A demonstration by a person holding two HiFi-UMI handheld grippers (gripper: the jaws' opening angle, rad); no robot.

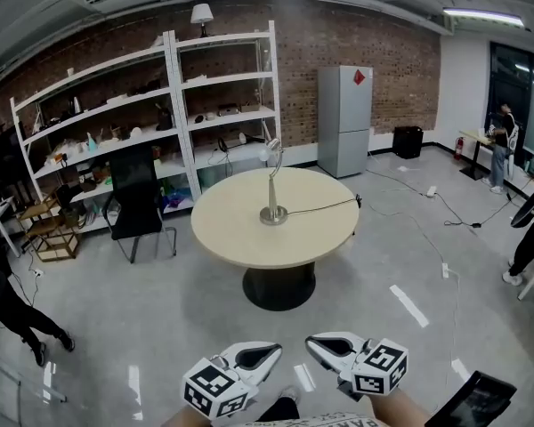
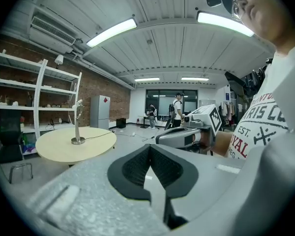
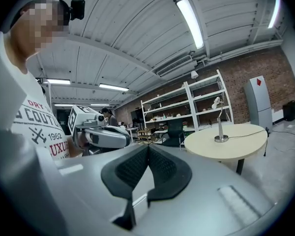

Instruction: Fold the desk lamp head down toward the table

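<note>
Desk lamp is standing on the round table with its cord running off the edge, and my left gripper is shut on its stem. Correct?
Not quite. The desk lamp does stand on the round table with its cord running off the edge, but the left gripper is shut on nothing, away from the table. The left gripper view shows this.

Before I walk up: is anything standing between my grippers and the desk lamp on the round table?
Nothing visible does. Bare floor lies between the left gripper, the right gripper and the table; the desk lamp stands at its middle.
</note>
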